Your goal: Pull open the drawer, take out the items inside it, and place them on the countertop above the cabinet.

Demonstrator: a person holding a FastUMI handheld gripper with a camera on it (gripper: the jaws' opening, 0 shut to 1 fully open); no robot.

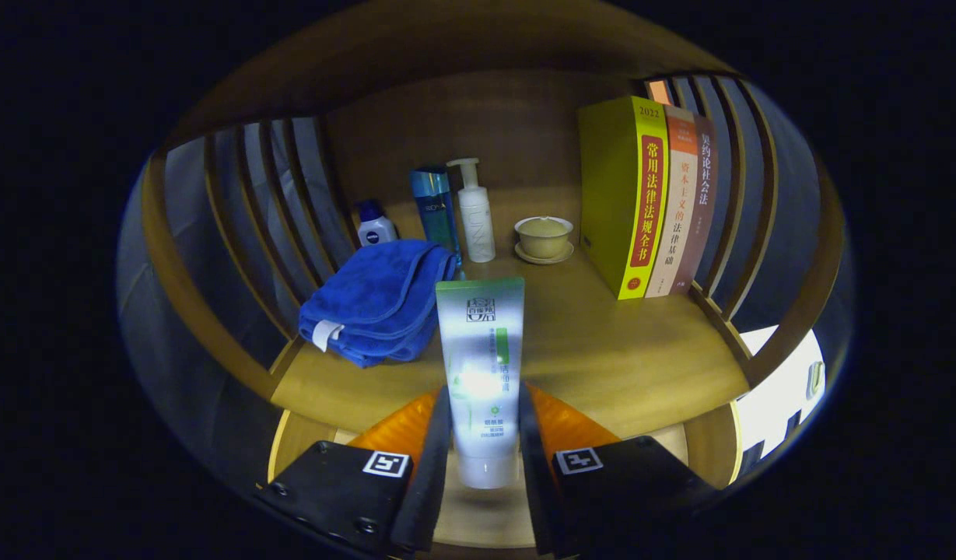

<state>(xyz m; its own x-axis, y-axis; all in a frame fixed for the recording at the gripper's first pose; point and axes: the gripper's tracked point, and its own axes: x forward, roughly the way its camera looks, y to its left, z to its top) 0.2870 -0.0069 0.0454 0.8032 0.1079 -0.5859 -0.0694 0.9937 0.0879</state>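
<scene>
The gripper (484, 420) is clamped on a tube (481, 365) of cream or cleanser, both fingers pressing its lower half from either side, cap end down and crimped end up. The tube hangs above the front edge of the wooden countertop (602, 350), not yet resting on it; this looks like the placing step for one item out of the drawer.

The likeliest trouble is a slip. The tube is smooth, glossy plastic, soft-walled and tapering flat toward the top, so a squeeze can deform it and let it slide. Let go standing on its small round cap, it would probably topple and could roll toward the front edge.

Just beyond the tube, on its left, lies a folded blue towel (376, 303), thick and fuzzy. Lowering the tube onto its sloping folds would leave it unsteady. Behind the towel stand a small bottle (375, 227), a tall blue box (435, 210) and a white pump bottle (474, 211), all hard and slick. To the right sit a lidded ceramic cup (544, 237) on a saucer, and three upright books (649, 194) against the slatted side.
</scene>
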